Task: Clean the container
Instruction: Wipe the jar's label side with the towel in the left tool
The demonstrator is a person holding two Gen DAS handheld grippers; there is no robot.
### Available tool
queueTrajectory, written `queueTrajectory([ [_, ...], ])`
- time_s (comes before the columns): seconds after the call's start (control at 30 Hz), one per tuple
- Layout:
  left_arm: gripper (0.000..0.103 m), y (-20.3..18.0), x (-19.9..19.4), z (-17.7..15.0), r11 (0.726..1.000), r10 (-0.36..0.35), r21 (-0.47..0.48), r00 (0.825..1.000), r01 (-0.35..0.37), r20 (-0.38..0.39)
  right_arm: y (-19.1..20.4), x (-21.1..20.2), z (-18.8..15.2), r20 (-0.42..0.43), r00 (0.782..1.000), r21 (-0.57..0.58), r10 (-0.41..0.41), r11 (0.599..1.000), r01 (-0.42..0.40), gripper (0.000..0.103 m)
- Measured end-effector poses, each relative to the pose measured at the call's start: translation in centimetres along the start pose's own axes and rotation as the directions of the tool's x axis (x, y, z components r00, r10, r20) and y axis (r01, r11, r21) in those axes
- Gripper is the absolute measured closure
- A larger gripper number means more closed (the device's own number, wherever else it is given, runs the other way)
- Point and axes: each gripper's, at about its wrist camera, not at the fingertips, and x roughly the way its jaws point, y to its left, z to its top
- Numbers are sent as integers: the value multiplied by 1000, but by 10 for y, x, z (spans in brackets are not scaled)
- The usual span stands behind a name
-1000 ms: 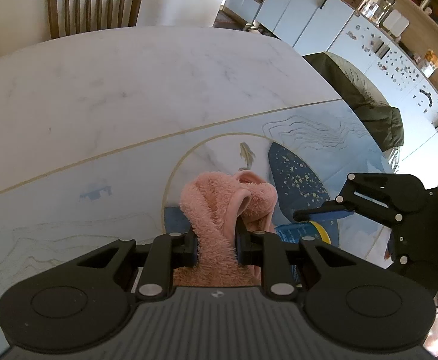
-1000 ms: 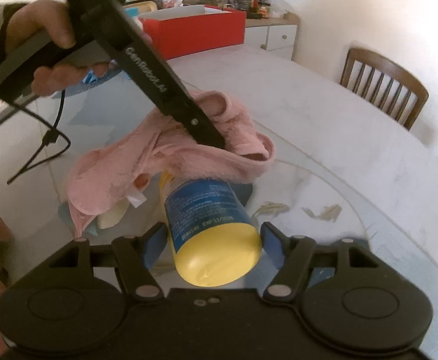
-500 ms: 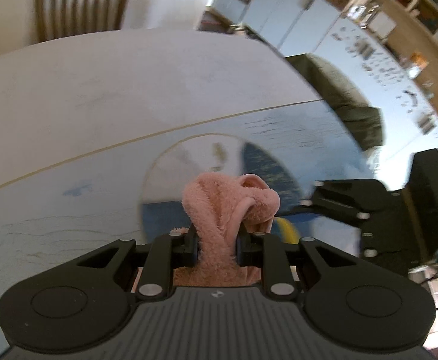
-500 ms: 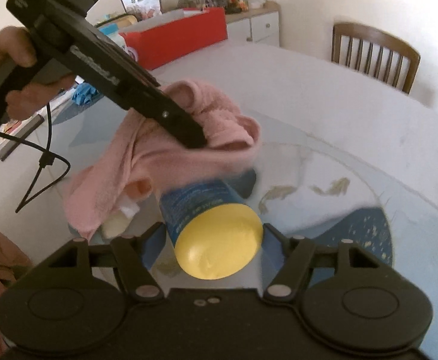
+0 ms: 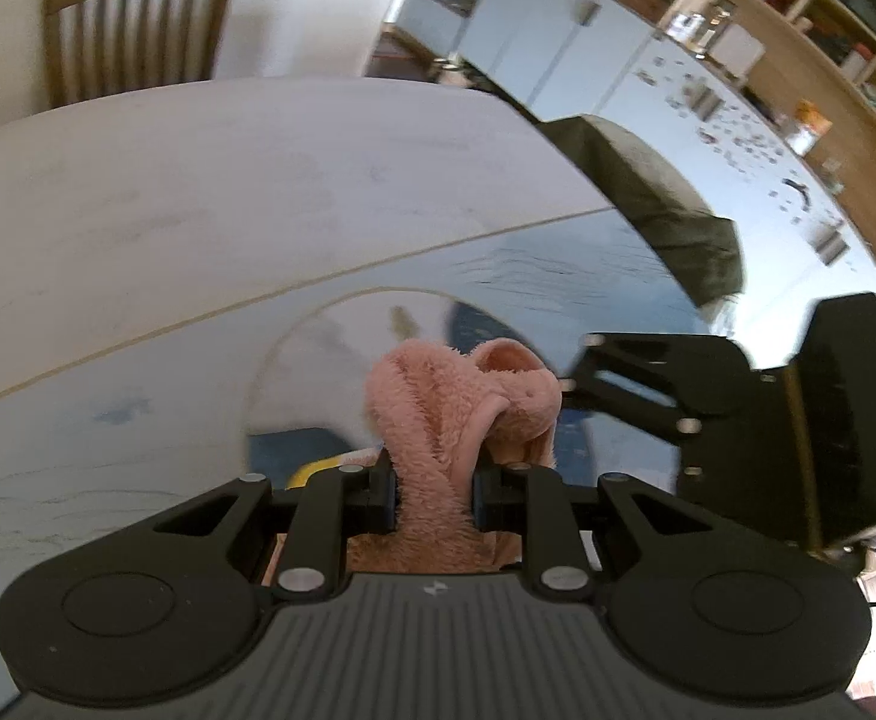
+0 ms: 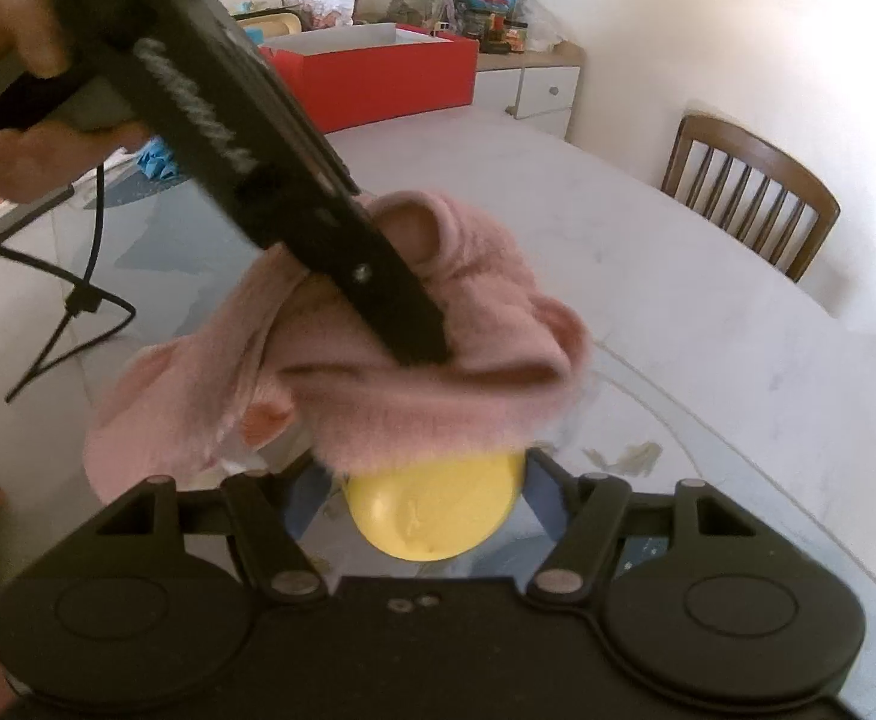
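Observation:
My left gripper (image 5: pixel 432 489) is shut on a fluffy pink cloth (image 5: pixel 462 402). In the right wrist view that cloth (image 6: pixel 438 354) drapes over the container (image 6: pixel 438 516), a jar with a blue label and a yellow end facing the camera. Only the yellow end shows now. My right gripper (image 6: pixel 432 483) is shut on the container, one finger on each side. The left gripper (image 6: pixel 402 324) reaches in from the upper left and presses the cloth onto the jar's top. In the left wrist view a sliver of yellow container (image 5: pixel 312 471) peeks below the cloth, and the right gripper's black body (image 5: pixel 678 384) sits right.
A white table with a blue patterned mat (image 5: pixel 138 408) lies under both grippers. A wooden chair (image 5: pixel 132 24) stands at the far edge. A red box (image 6: pixel 378 72) and clutter sit behind, and a hand (image 6: pixel 24 96) holds the left gripper with a black cable (image 6: pixel 78 300) hanging.
The cloth has slid along the container toward its yellow end, hiding the blue label. The left gripper has come closer to the right gripper. Both grips stay the same.

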Motion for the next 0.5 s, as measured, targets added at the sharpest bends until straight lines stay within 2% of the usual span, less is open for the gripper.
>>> queueTrajectory([
  [0.17, 83, 31, 1, -5, 994, 81, -76, 997, -82, -11, 2, 2, 2, 16, 1000, -52, -3, 999, 4, 35],
  [0.3, 83, 49, 4, -14, 985, 138, -102, 990, -141, -34, 0, 2, 2, 21, 1000, -60, 7, 998, -6, 35],
  [0.4, 83, 62, 6, -18, 979, 147, -136, 987, -155, -66, 2, 2, 3, 28, 1000, -79, 4, 997, -2, 35],
  [0.5, 83, 62, 0, -16, 980, 137, -138, 989, -143, -48, 3, -1, 4, 35, 999, -95, 0, 996, 4, 35],
])
